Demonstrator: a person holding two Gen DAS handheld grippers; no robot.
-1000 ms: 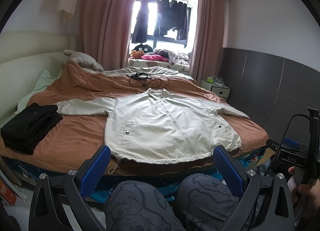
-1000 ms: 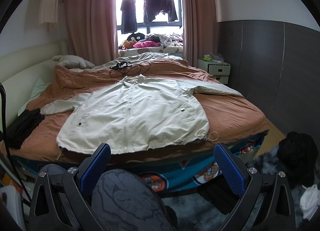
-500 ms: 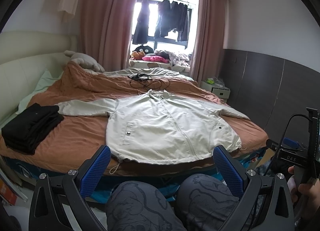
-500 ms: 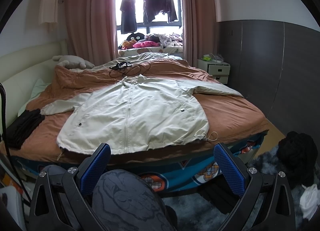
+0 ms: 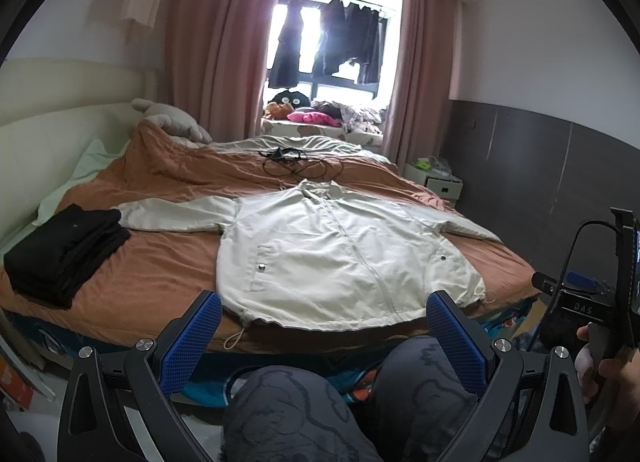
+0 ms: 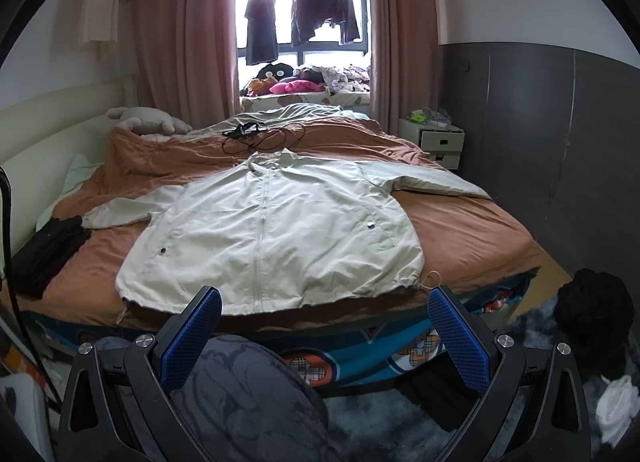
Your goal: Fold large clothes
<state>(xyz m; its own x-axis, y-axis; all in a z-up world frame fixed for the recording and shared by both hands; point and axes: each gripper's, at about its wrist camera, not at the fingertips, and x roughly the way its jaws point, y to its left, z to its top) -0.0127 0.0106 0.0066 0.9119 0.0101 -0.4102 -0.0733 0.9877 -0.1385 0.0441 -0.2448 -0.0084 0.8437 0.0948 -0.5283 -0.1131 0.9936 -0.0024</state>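
Note:
A large cream zip jacket (image 5: 332, 250) lies flat, front up, on the brown bedspread (image 5: 152, 274), sleeves spread to both sides, hem toward me. It also shows in the right wrist view (image 6: 276, 229). My left gripper (image 5: 324, 326) is open and empty, held back from the bed above my knees, short of the hem. My right gripper (image 6: 324, 326) is open and empty, also short of the bed's near edge. The right gripper's body shows at the far right of the left wrist view (image 5: 592, 302), held in a hand.
A folded black stack (image 5: 60, 250) sits on the bed's left side. Black cables (image 5: 296, 161) lie beyond the collar. A white nightstand (image 6: 436, 141) stands right of the bed. Dark clothes (image 6: 592, 302) lie on the floor at right. My knees (image 5: 304, 402) are below the grippers.
Both views have shifted only slightly. The jacket has not moved and both grippers stay open.

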